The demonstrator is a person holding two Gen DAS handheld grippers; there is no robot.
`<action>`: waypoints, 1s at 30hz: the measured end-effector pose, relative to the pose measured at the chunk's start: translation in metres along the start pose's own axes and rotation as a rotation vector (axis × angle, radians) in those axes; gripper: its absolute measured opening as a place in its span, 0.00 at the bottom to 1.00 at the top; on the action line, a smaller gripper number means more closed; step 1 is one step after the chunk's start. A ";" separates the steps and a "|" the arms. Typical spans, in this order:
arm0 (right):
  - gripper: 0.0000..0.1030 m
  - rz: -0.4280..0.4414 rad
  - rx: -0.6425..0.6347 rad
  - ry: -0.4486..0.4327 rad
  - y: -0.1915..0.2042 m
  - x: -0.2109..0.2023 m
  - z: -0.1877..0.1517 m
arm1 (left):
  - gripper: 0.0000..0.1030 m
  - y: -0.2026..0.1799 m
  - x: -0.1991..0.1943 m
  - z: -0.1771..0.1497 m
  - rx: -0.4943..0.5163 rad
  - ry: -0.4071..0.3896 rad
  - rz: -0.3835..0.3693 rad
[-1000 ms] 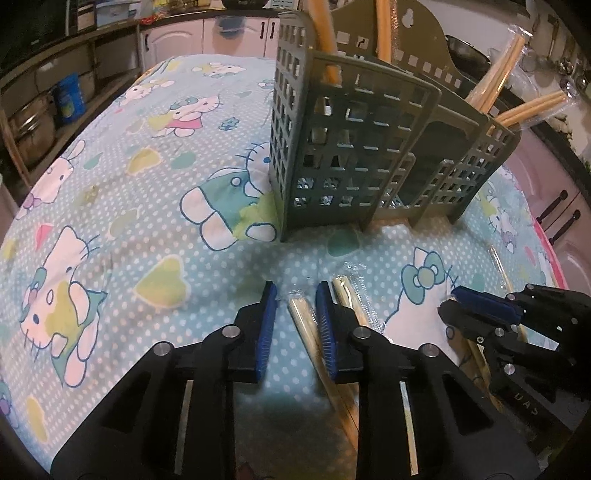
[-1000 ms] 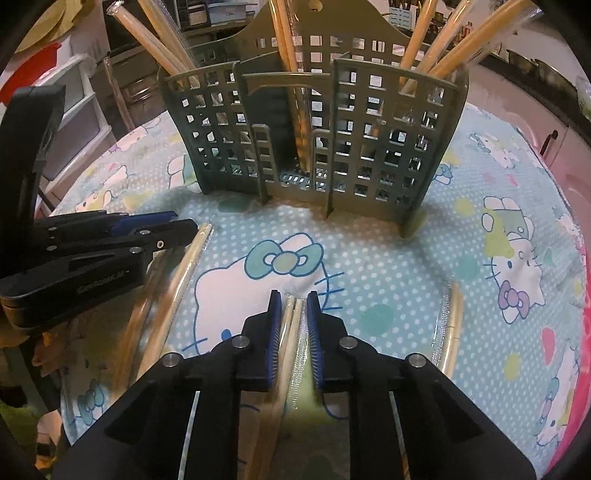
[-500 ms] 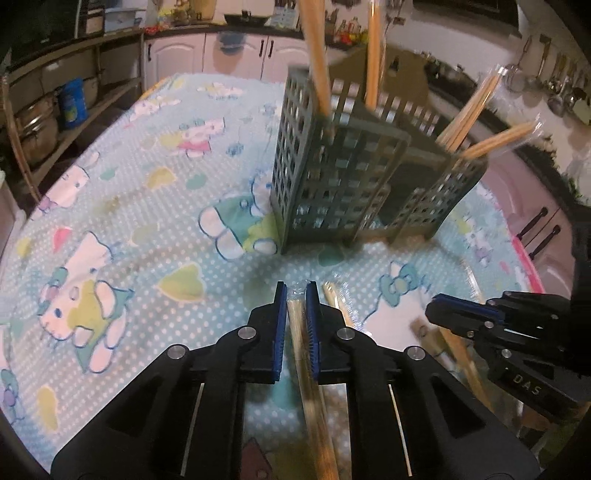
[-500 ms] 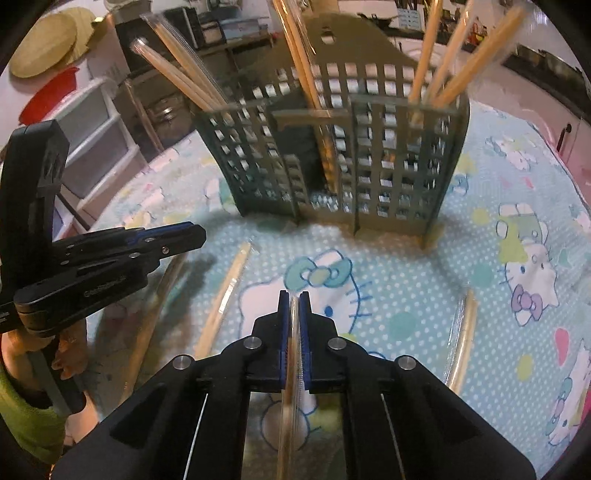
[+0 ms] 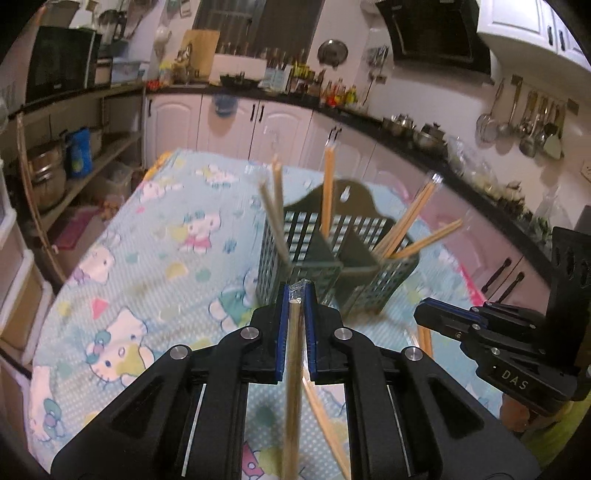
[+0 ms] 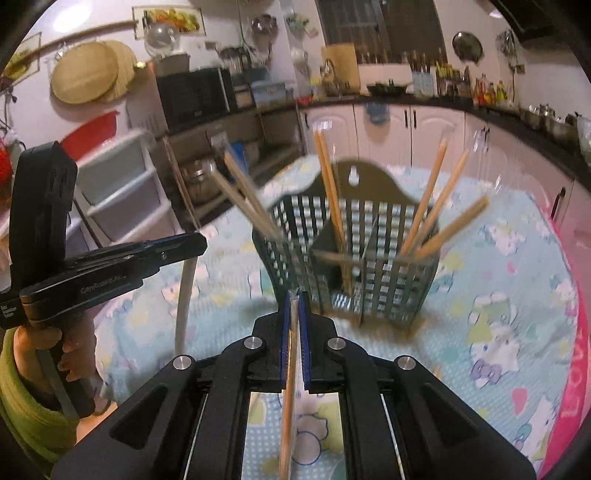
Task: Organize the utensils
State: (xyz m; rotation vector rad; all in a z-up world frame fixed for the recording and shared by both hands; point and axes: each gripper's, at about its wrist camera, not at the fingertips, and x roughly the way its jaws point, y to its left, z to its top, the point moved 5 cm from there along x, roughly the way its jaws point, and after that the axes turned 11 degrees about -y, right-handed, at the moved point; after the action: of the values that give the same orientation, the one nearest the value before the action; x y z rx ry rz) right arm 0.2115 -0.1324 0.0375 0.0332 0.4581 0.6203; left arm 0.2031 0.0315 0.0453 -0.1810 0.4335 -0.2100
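Gripping wrapped chopsticks [image 5: 293, 354] | both grippers' fingers [image 5: 282, 332] clenched | right gripper [image 5: 424, 315] reads "DAS"

Both grippers' fingers closed on wrapped chopsticks [image 5: 293, 369], [image 6: 291, 369] and lifted them off the tablecloth [image 5: 147, 240].

I see a kitchen: white cabinets [image 5: 236, 125] under a dark counter [image 5: 369, 116], ladles [image 5: 524, 122] hung on the wall, a range hood [image 5: 432, 33], open shelves [image 5: 74, 147].
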 end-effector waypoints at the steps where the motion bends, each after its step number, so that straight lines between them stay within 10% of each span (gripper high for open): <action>1: 0.05 0.001 0.002 -0.011 -0.001 -0.002 0.004 | 0.03 -0.002 -0.001 0.003 0.002 -0.007 -0.003; 30: 0.05 0.003 0.017 -0.352 -0.018 -0.059 0.115 | 0.03 -0.040 -0.013 0.125 -0.012 -0.315 -0.017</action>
State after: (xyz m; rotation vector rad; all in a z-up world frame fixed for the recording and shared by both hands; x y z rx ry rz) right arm 0.2279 -0.1688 0.1617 0.1571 0.1225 0.5987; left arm 0.2387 0.0121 0.1704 -0.2255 0.1207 -0.1913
